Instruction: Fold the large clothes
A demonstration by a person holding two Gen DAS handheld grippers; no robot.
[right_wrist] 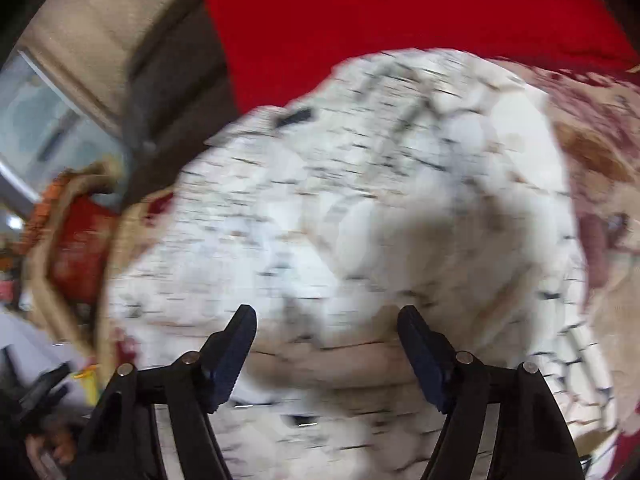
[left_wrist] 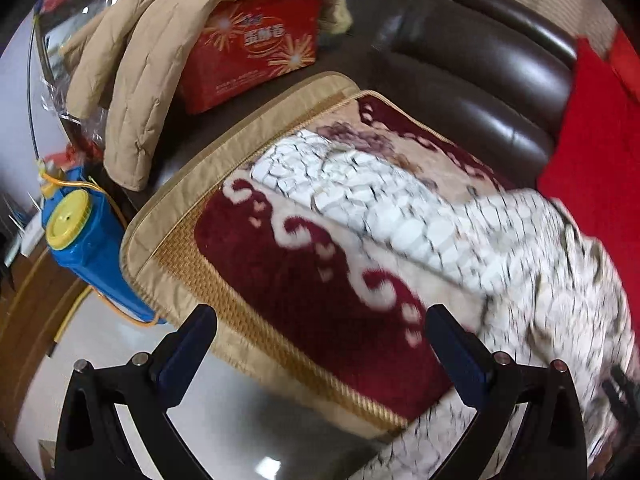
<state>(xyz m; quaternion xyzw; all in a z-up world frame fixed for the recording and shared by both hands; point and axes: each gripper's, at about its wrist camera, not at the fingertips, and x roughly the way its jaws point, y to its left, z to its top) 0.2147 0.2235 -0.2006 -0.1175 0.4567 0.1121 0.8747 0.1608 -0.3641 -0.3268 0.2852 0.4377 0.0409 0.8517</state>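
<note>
Both grippers, left [left_wrist: 320,328] and right [right_wrist: 326,326], hover with jaws wide and empty above the white crackle-patterned garment [left_wrist: 420,216] on the sofa cushion [left_wrist: 304,280].

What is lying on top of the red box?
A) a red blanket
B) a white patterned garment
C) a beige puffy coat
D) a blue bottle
C: the beige puffy coat is draped over the top of the red box, with a sleeve hanging down beside it.
</note>
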